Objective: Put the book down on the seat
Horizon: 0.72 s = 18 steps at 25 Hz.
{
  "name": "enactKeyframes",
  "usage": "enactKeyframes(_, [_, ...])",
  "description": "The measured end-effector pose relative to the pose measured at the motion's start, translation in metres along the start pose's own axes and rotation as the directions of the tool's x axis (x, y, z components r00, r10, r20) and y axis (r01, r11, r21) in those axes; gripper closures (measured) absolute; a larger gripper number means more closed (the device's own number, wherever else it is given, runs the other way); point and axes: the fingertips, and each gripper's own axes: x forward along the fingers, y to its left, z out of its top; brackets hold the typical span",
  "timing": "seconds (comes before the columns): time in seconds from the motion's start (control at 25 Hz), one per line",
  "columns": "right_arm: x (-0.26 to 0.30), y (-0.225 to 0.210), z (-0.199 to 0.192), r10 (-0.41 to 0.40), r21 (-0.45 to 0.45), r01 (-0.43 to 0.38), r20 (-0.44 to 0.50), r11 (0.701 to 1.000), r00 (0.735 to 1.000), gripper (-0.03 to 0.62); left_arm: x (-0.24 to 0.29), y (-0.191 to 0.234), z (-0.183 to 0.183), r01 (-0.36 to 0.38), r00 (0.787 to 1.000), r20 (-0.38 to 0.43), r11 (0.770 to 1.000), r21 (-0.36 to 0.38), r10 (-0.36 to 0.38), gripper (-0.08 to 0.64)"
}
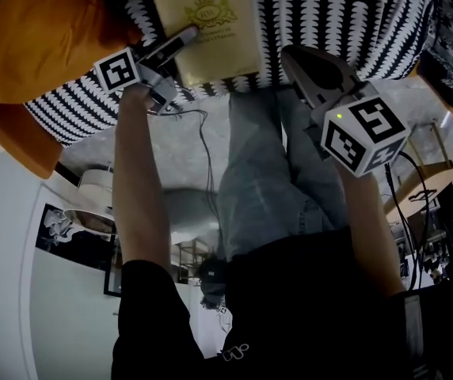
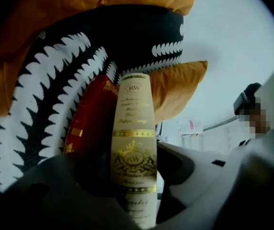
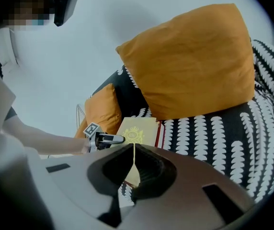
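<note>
In the head view, the book (image 1: 207,26) lies flat on the black-and-white patterned seat (image 1: 345,22), cream cover up with its gold crest showing. My left gripper (image 1: 180,39) has its jaws on the book's left edge. An orange cushion (image 1: 44,38) sits left of the book. My right gripper (image 1: 296,58) hangs just right of the book, apart from it, over the seat's front edge.

In the left gripper view, the left gripper (image 2: 130,159) is clamped narrow on the book (image 2: 133,109). The cream spine with gold print stands straight up between the two jaws (a red cover shows just left of it). Behind the book are the seat (image 2: 36,119) and an orange cushion (image 2: 175,87).

In the right gripper view, the right gripper (image 3: 134,150) has its jaws pressed together with nothing between them. Just beyond their tips the book (image 3: 139,133) rests on the seat (image 3: 213,133), with the left gripper (image 3: 109,139) at the book's left edge. A large orange cushion (image 3: 194,61) leans behind the book, and a smaller cushion (image 3: 101,109) sits to the book's left.
</note>
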Motion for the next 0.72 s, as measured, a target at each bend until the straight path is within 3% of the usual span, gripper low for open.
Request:
enactKeyframes(0.12, [0.000,0.005,0.000,0.007,-0.004,-0.007,-0.003,1.000,1.000,0.574,-0.002,-0.005,-0.001,0.023,0.999,-0.029,1.000,0.018,-0.023,0.324])
enactKeyframes(0.2, [0.002,0.006,-0.001,0.012,-0.001,-0.012,-0.007,1.000,1.000,0.574,0.000,-0.004,-0.008,0.022,0.997,-0.081,0.999,0.032,-0.020,0.226])
enactKeyframes(0.24, [0.003,0.006,-0.001,0.013,0.001,-0.013,-0.009,1.000,1.000,0.574,-0.001,-0.002,-0.011,0.009,0.994,-0.107,0.999,0.042,-0.005,0.215])
enactKeyframes(0.4, [0.005,0.004,0.002,0.016,0.013,-0.015,-0.016,1.000,1.000,0.574,-0.009,0.005,-0.012,-0.096,0.985,-0.134,0.991,0.096,0.108,0.193])
enactKeyframes(0.52, [0.007,0.002,0.000,0.016,0.019,-0.015,-0.019,1.000,1.000,0.574,-0.015,0.007,-0.011,-0.177,0.970,-0.136,0.967,0.182,0.203,0.190])
enactKeyframes(0.6, [0.008,0.002,-0.006,0.020,0.023,-0.019,-0.021,1.000,1.000,0.574,-0.019,0.013,-0.010,-0.277,0.942,-0.121,0.927,0.252,0.314,0.187])
enactKeyframes(0.72, [0.008,0.000,-0.016,0.028,0.030,-0.027,-0.023,0.999,0.999,0.574,-0.021,0.024,-0.001,-0.449,0.864,-0.039,0.802,0.394,0.502,0.174])
